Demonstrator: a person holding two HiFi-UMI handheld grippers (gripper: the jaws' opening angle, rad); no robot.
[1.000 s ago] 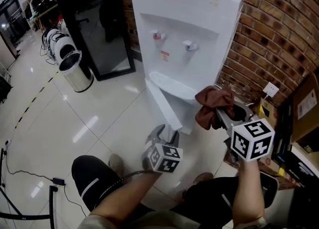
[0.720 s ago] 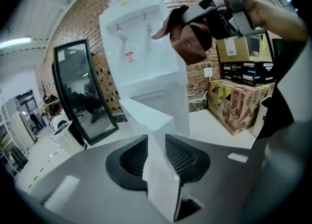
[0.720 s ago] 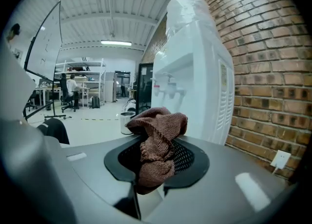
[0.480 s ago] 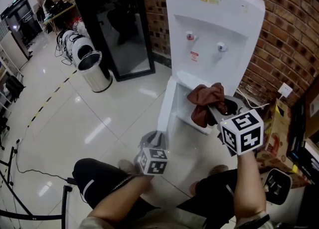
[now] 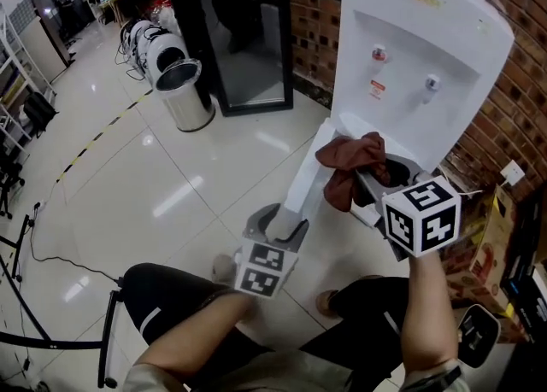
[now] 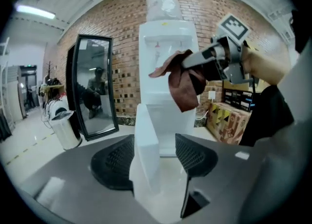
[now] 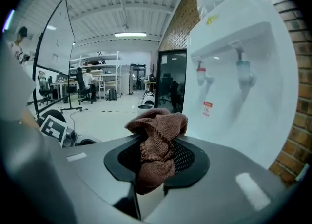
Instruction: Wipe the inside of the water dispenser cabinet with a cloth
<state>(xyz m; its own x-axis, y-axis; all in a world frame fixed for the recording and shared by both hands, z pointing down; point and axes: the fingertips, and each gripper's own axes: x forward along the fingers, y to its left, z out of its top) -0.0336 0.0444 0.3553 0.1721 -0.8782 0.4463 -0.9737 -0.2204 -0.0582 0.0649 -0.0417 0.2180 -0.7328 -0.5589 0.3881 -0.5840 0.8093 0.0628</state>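
Right gripper [image 5: 369, 177]: clenched on the cloth [image 5: 349, 162]; both mesh pads pinch its middle, with folds bunched above them and a tail hanging below.
Left gripper [image 5: 278, 219]: released, and its jaws have just been opening. The edge of the cabinet door [image 5: 308, 178] shows in the gap between the pads, which do not press on it.
Right arm: the bare right forearm [image 5: 427, 305] stretches forward. Its gripper tips slightly downward toward the dispenser's lower front, with the marker cube [image 5: 421, 215] behind the jaws.
Left arm: the left forearm [image 5: 192, 343] reaches forward, lower than the right, and its gripper also tips downward.
Cloth: reddish-brown, loosely knitted and crumpled. It sits above and to the right of the left gripper, just in front of the cabinet opening.
Door: a flat, smooth, white panel. It is swung open, just ahead of the left gripper and to the left of the right one.
Dispenser: the water dispenser [image 5: 427, 49] is white, glossy and boxy, directly ahead of the right gripper. A red tap [image 5: 379, 55] and a blue tap [image 5: 432, 84] sit in a recess above the cloth.
Wall: the brick wall [image 5: 312, 6] is rough red brick, behind the dispenser.
Floor: the floor [image 5: 171, 185] is pale, shiny tile beneath both grippers.
Far left: a round steel bin [image 5: 188, 96] stands well to the left of the left gripper, beside a black-framed mirror [image 5: 248, 40] that leans against the wall.
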